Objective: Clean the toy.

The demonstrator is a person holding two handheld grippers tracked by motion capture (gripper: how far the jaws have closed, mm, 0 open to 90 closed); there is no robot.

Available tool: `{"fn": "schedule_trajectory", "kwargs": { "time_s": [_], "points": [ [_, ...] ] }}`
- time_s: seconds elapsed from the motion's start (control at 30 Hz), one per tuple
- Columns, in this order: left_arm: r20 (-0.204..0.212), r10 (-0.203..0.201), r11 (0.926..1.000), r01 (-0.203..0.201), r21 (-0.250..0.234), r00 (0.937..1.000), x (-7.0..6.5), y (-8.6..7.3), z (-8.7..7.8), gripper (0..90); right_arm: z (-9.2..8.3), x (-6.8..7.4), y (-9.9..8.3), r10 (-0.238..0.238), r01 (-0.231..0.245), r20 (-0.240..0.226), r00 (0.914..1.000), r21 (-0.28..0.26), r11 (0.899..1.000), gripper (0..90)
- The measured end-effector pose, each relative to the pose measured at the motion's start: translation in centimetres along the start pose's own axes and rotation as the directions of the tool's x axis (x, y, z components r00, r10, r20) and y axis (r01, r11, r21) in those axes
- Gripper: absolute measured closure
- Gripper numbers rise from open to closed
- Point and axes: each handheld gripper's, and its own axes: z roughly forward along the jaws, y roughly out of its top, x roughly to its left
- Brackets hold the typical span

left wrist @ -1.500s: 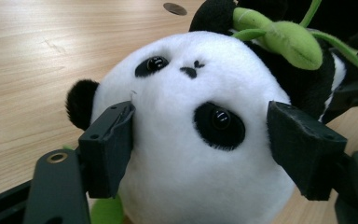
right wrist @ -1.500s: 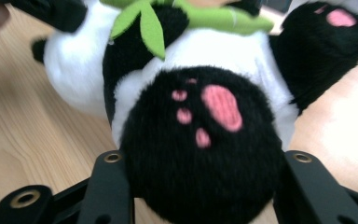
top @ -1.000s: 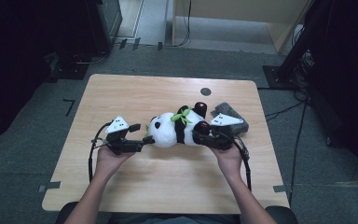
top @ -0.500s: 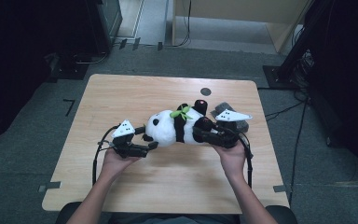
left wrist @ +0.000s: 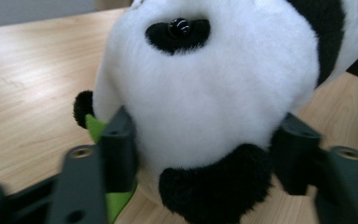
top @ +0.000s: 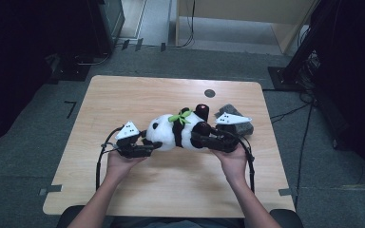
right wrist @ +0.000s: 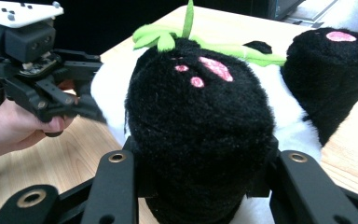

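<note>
The toy panda lies on its side on the table, stretched between the two tools. The right gripper is clamped on a black foot. The left gripper has just been closing, and its jaws now press the head from both sides. Keep both squeezes even and lift level, so the soft body does not sag or slip free.

a black and white plush panda lies on its side near the middle of the wooden desk, head toward nine o'clock, black feet with pink pads toward three o'clock. a green leafy sprig sits at its neck. one glossy black eye faces up.
</note>
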Motion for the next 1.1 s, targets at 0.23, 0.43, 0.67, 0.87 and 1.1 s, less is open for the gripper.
{"fn": "schedule_trajectory", "kwargs": {
  "time_s": [0.23,0.43,0.67,0.87,1.1],
  "points": [
    [0.056,-0.063,0.9976,0.061,0.033,0.9964,0.4,0.6,-0.8,58.9,0.1,-0.6,-0.3,-0.008,0.008,0.005,1.0,-0.01,1.0,49.9],
    [0.083,-0.136,0.9902,0.133,0.044,0.9872,1.6,0.7,-1.5,59.8,0.2,-0.9,-0.6,-0.112,0.112,-0.006,0.9936,-0.063,0.992,30.0],
    [0.077,-0.217,0.9761,0.217,0.011,0.9731,2.9,1.6,-3.1,59.6,0.8,-2.0,-1.7,-0.132,0.131,-0.023,0.991,-0.035,0.991,15.0],
    [0.118,-0.22,0.974,0.211,0.082,0.9684,2.0,2.3,-2.9,59.1,2.4,-1.4,-2.3,-0.253,0.252,-0.044,0.9665,-0.03,0.967,7.2],
    [0.151,-0.245,0.9672,0.23,0.107,0.9577,1.5,2.5,-2.4,56.9,2.9,-0.3,-2.9,-0.353,0.353,0.022,0.9354,-0.025,0.935,21.0]
  ]
}}
